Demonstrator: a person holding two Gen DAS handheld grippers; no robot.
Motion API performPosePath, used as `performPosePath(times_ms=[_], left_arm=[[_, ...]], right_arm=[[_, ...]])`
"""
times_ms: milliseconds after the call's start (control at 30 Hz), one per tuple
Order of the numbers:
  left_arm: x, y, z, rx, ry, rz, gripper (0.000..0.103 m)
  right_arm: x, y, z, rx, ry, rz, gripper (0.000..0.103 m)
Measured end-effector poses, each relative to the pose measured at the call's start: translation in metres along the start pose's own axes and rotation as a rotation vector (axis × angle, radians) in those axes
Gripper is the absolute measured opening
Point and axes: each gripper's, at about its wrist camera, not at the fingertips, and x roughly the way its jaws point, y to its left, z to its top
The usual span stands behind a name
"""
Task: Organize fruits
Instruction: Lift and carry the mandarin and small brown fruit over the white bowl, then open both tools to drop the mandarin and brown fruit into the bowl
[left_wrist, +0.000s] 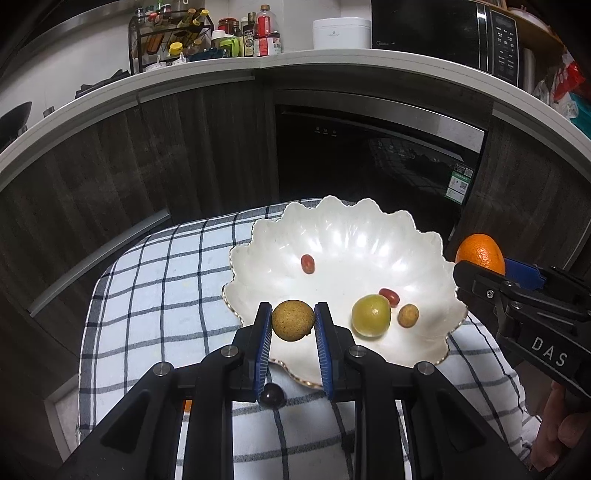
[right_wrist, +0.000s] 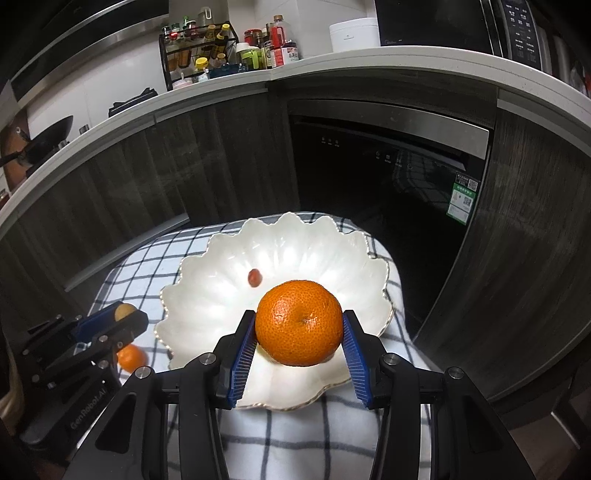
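Left gripper (left_wrist: 293, 320) clamped on a brown longan (left_wrist: 292, 320), right gripper (right_wrist: 299, 334) clamped on an orange (right_wrist: 299, 323), both over the near rim of the white bowl (left_wrist: 351, 229). Already inside: green fruit (left_wrist: 371, 315), two red ones, small brown one. Checked cloth (left_wrist: 166, 277) underneath.

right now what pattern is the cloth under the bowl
White with a dark blue-black check; the cloth under the bowl shows best in the left wrist view.

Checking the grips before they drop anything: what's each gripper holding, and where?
Left gripper: small brown fruit, pinched across its sides. Right gripper: orange, likewise.
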Motion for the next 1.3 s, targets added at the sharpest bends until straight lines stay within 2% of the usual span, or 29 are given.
performPosePath(times_ms=[867,1300], left_arm=[[0.051,0.000,0.021,-0.015,0.025,0.011,0.024],[0.082,0.005,0.025,-0.021,0.058,0.014,0.024]], right_arm=[[0.046,-0.021,0.022,-0.050,-0.010,-0.114,0.047],[0.081,-0.029,0.030,-0.057,0.047,-0.144,0.047]])
